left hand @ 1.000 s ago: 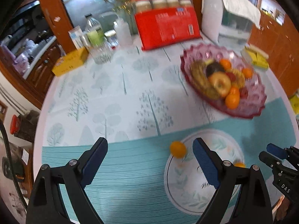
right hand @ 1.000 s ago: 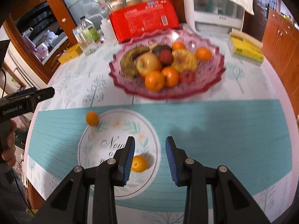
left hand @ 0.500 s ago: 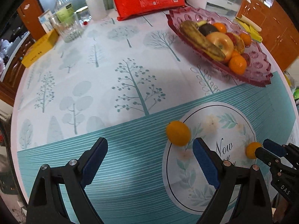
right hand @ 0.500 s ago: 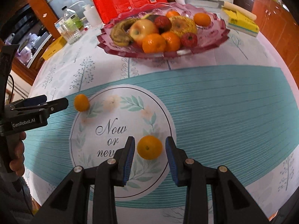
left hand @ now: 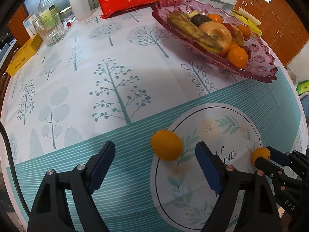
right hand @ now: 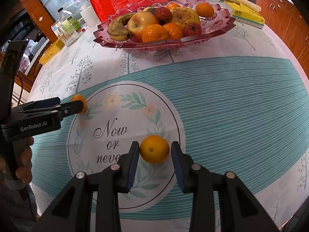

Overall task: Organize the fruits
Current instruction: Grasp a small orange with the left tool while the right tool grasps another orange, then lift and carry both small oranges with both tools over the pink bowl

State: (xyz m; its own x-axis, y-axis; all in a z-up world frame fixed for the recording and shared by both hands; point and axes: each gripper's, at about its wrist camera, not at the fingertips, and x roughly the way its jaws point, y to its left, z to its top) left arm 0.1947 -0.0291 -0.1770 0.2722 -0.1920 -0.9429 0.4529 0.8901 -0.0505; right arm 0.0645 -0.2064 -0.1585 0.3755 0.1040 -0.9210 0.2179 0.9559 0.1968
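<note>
The table [right hand: 241, 100] carries a pink fruit bowl [right hand: 222, 27] already piled with banana, apple and oranges, so most of the sorting looks done (two strays remain, by my reading). Both small oranges lie on the cloth's printed circle, well apart from the bowl. The left gripper [left hand: 154, 162] is closing, its orange [left hand: 167, 145] between the jaws, untouched. The right gripper [right hand: 154, 152] stands narrowly parted, flanking its orange [right hand: 154, 149] without visibly pressing; neither is lifted yet.
</note>
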